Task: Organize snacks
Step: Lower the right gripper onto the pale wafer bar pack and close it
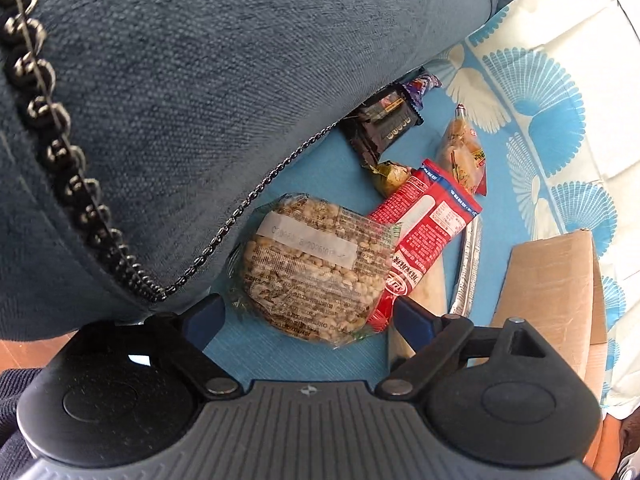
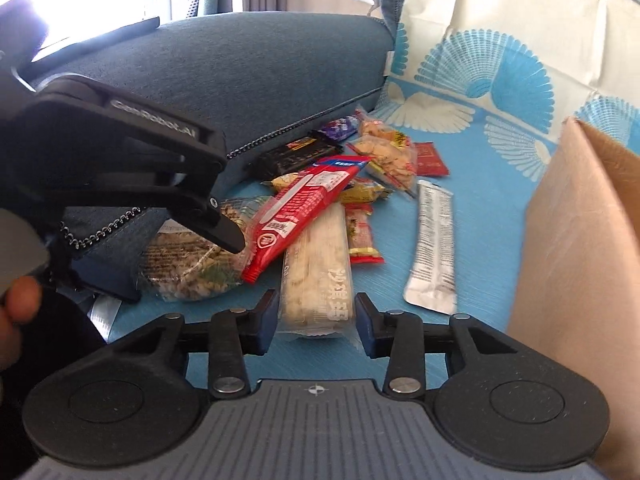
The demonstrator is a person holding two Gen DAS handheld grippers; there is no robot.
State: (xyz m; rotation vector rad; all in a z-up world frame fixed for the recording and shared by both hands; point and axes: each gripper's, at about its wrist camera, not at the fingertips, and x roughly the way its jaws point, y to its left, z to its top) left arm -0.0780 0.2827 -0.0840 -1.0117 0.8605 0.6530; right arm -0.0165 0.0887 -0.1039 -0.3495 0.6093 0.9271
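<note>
Where the view failed: although both wrist cameras faced the snack pile, the blue cushion (image 1: 200,100) covered the far ends of the dark bar wrappers (image 1: 384,120), and their print was too small to read.
Cut off: the cardboard box (image 2: 580,260) ran out of the right wrist picture, so its inside was unseen.
Landmark: the red wrapper (image 2: 308,204) lay slanted across the middle of the pile on the blue patterned cloth (image 2: 480,208).
Round puffed-grain cake (image 1: 308,264): it lay just left of the red wrapper, its edge tucked beneath it, close against the cushion.
Left gripper (image 1: 308,316): its jaws were spread wide on either side of the grain cake's near edge, the pads not pressing on it.
Pale long packet (image 2: 316,280): it ran out from under the red wrapper toward the camera.
Right gripper (image 2: 316,320): its jaws stood partly apart astride the packet's near end; contact could not be told.
Silver sachet (image 2: 432,248): right of the red wrapper, apart from the pile, near the box.
</note>
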